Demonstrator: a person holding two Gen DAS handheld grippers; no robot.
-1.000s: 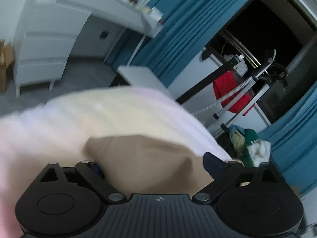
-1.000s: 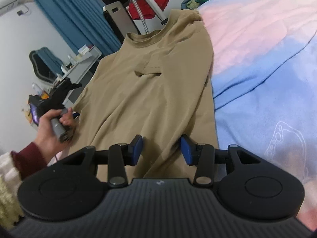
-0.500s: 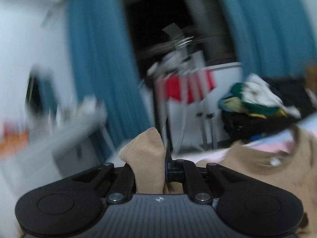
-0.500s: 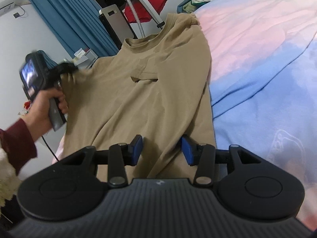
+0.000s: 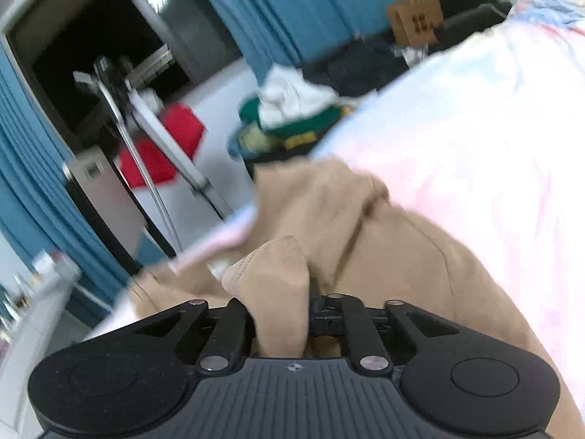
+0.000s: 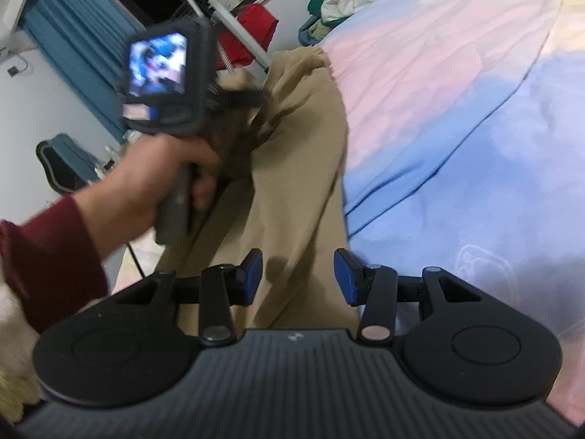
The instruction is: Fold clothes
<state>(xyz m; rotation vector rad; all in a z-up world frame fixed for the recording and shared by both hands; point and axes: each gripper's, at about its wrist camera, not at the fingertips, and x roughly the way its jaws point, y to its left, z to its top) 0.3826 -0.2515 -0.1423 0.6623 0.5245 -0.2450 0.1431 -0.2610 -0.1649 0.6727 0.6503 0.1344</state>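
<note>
A tan shirt (image 6: 299,183) lies lengthwise on a pastel pink and blue bedspread (image 6: 457,109). One side of it is lifted and doubled over the middle. In the right wrist view a hand (image 6: 146,179) in a dark red sleeve holds my left gripper (image 6: 248,98) over the shirt's upper part. Close up, the left gripper (image 5: 281,292) pinches a bulging fold of the tan shirt (image 5: 384,256), and its jaws are opening slightly. My right gripper (image 6: 298,274) stands open low over the shirt's near end, cloth lying under the gap and its blue pads apart from it.
The bedspread (image 5: 475,128) fills the right side. Beyond the bed's far end sit a pile of green and white clothes (image 5: 292,109), a red garment on a metal rack (image 5: 164,146), blue curtains (image 5: 292,7) and a cardboard box (image 5: 415,20).
The left gripper shut on the shirt's edge and swept it across over the shirt, rolling as it went. The shirt, flat before, is now folded along its length. The right gripper hardly moved.
</note>
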